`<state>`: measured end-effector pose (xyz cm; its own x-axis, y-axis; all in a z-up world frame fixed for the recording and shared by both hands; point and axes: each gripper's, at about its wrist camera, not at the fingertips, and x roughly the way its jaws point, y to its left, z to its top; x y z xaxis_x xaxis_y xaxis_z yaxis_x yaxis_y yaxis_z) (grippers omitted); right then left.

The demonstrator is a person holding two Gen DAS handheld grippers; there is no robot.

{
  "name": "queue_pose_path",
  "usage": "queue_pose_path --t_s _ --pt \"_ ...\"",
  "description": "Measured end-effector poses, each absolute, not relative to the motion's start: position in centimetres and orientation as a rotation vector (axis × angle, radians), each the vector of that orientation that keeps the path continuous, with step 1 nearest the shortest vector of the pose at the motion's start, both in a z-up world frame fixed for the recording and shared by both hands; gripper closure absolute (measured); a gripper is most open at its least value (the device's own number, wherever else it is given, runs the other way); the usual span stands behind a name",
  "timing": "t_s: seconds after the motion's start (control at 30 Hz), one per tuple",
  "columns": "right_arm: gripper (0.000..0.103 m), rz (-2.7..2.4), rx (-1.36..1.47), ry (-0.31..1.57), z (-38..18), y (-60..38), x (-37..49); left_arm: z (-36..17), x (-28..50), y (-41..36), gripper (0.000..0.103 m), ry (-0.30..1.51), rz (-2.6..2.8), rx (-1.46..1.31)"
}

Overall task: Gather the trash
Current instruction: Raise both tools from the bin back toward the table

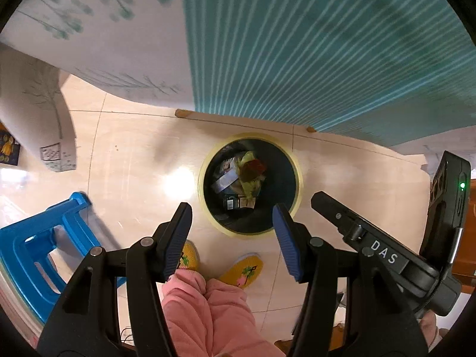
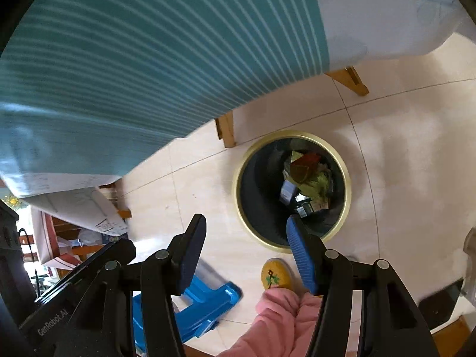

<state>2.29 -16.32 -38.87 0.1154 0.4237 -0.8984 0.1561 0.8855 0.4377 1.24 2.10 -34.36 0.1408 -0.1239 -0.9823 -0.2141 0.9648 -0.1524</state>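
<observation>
A round dark trash bin with a yellow rim [image 1: 298, 175] stands on the tiled floor, also in the right wrist view [image 2: 347, 184]. Inside lie several pieces of trash [image 1: 241, 175]: green and red wrappers, paper, small boxes; they also show in the right wrist view [image 2: 309, 178]. My left gripper [image 1: 232, 232] is open and empty, held above the bin's near rim. My right gripper [image 2: 245, 244] is open and empty, above the floor just left of the bin. The right gripper's body shows at the right of the left wrist view [image 1: 386, 255].
A table with a teal striped cloth [image 1: 312, 44] [image 2: 134, 59] stands behind the bin on wooden legs [image 2: 226, 132]. A blue plastic stool [image 1: 38, 253] [image 2: 202, 306] is at the left. The person's pink trousers [image 1: 205, 306] and yellow slippers [image 1: 242, 269] are below.
</observation>
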Motion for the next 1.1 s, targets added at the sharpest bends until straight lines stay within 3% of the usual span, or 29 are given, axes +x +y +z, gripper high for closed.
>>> queue_pose_path --t_s 0.33,1.1 --pt "0.046 0.264 0.507 1.38 -30.6 -16.5 -0.1 -27.6 -0.2 3.0 0.05 1.378 0.06 -0.284" --pt "0.046 0.429 0.485 1.083 -3.6 -18.8 -1.8 -1.6 -1.0 -0.3 0.05 1.097 -0.068 -0.172"
